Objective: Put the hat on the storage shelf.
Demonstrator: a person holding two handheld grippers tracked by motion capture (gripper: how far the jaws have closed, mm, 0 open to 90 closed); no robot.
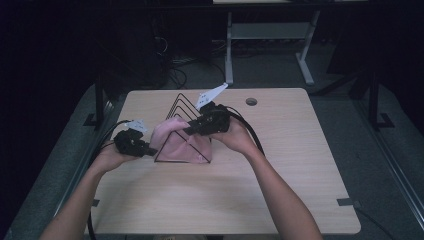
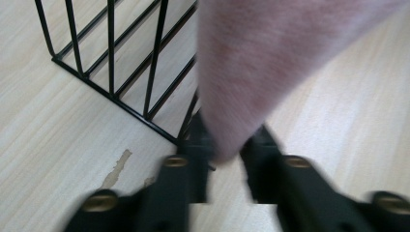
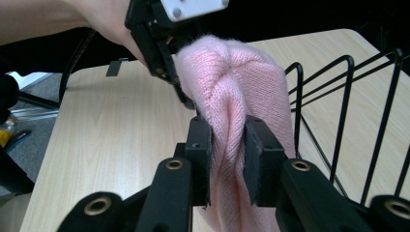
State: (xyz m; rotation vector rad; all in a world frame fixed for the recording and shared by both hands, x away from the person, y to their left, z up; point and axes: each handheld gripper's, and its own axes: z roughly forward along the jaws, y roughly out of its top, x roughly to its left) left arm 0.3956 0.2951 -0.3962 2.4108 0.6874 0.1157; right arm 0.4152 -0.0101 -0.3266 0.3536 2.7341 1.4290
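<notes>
A pink knitted cloth [image 1: 180, 142] is seen draped over a black wire rack [image 1: 181, 107] standing near the middle of a pale wooden surface [image 1: 280, 190], with a gripper held to it from either side. The right gripper [image 1: 192, 129] is brought in from the rack's right side, and in the right gripper view its fingers [image 3: 200, 154] are clamped on a bunched fold of the cloth [image 3: 232, 96], the knit gathered into ridges between the pads. The left gripper [image 1: 150, 150] is held at the cloth's left edge; in the left gripper view its fingers [image 2: 196, 159] are spread apart, with a hanging corner of the cloth [image 2: 256, 63] lying between them and not pressed by either pad. The rack's wires [image 2: 113, 58] are seen just beside that corner, rising from the surface. A small round hole [image 1: 251, 101] is visible at the far edge of the surface.
</notes>
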